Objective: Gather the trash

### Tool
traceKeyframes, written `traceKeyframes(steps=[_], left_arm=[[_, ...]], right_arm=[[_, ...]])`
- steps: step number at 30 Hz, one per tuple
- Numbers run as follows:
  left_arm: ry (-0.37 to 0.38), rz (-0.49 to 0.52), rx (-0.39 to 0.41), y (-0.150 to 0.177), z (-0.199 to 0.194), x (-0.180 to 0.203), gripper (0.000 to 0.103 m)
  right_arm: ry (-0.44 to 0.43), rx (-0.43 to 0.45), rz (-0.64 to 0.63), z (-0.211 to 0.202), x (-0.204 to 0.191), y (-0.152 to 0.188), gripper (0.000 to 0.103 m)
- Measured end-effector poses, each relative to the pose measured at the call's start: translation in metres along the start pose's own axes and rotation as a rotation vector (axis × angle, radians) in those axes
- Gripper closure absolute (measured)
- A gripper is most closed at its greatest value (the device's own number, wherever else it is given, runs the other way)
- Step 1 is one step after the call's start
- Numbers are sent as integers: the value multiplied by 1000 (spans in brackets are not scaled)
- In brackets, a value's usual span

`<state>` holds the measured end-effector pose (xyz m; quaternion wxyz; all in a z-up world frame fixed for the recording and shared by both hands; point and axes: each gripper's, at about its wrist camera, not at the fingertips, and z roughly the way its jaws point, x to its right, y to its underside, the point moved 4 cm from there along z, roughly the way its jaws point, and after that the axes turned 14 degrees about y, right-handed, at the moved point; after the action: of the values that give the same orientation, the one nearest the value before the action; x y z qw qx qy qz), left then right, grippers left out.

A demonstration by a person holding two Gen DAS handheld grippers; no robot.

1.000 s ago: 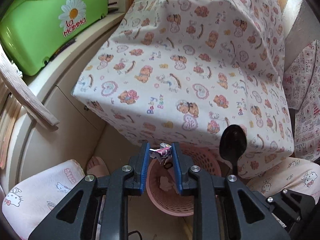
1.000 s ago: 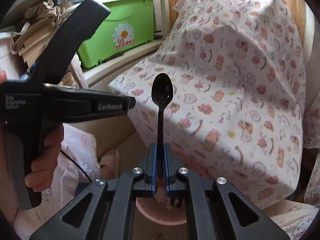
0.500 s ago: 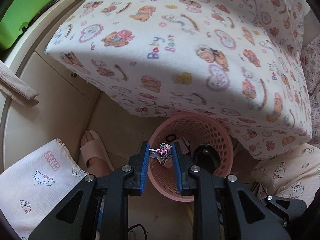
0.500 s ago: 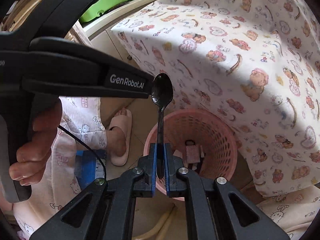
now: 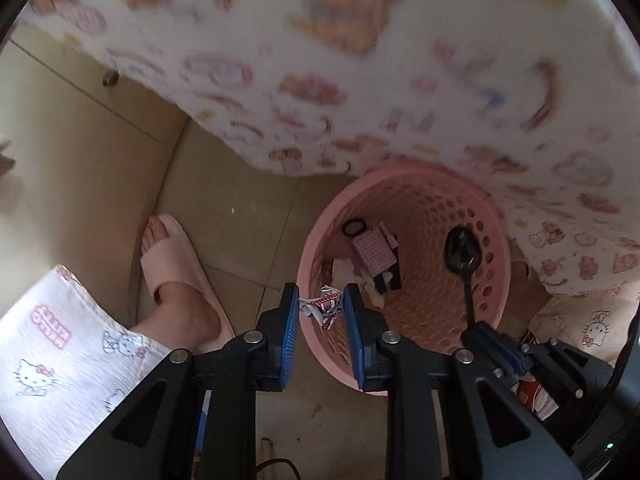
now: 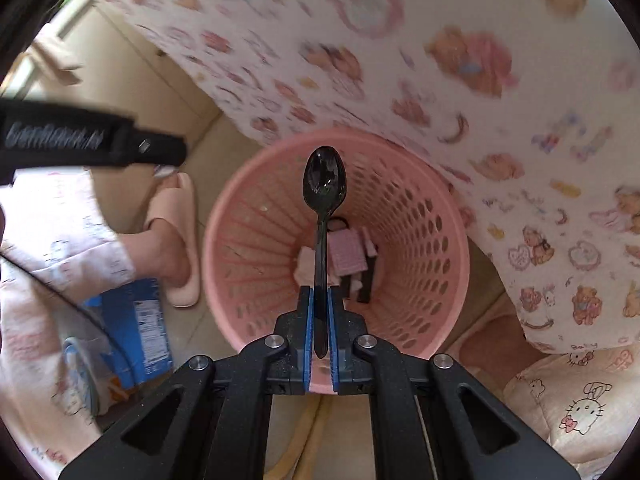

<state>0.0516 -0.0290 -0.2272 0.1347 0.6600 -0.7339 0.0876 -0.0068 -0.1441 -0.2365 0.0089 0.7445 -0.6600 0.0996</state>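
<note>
While both point down over round perforated pink basket (image 6: 436, 240) beside draped cloth (image 6: 460, 60) — left hand-held gripper (image 5: 321, 312) clenched on crumpled wrapper (image 5: 326, 309), right hand-held gripper (image 6: 320, 320) clamping glossy black plastic spoon (image 6: 323, 184).

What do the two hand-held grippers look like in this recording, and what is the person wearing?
Both the left hand-held gripper and the right hand-held gripper have matte black triangular frames with cut-outs, silver pivot bolts and blue ribbed finger pads. The left one's black body carries blurred white lettering. The person wears white cartoon-cat print pyjamas and a pale pink slipper.
</note>
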Motion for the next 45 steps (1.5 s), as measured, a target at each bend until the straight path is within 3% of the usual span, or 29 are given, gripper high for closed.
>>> traceKeyframes(steps=[4, 14, 15, 17, 19, 21, 25, 28, 32, 35, 45], left_arm=[[-12, -36, -60, 6, 24, -9, 81], [-24, -63, -91, 9, 42, -14, 81], [-28, -61, -86, 10, 42, -13, 79], [-28, -67, -81, 11, 41, -12, 66], [-24, -75, -75, 11, 39, -12, 52], [-29, -74, -67, 11, 37, -12, 51], [-32, -76, -48, 12, 27, -9, 47], [-34, -49, -7, 13, 12, -1, 44], [-101, 3, 85, 17, -13, 10, 44], [-91, 16, 153, 18, -37, 15, 44], [-95, 119, 404, 16, -126, 39, 41]], right_arm=[[25, -24, 4, 20, 0, 0, 96], [-21, -77, 56, 38, 1, 1, 96], [-28, -86, 70, 40, 3, 2, 95], [-22, -94, 81, 40, 4, 2, 94], [-13, -95, 79, 39, 5, 2, 85], [-12, -87, 90, 36, 5, 1, 62], [0, -65, 85, 27, 7, -2, 59], [10, -45, 91, 18, 8, -3, 58], [-15, -20, 110, 4, 8, -5, 57], [-9, 18, 139, -12, 12, -6, 57], [25, 338, 147, -116, 36, -15, 57]])
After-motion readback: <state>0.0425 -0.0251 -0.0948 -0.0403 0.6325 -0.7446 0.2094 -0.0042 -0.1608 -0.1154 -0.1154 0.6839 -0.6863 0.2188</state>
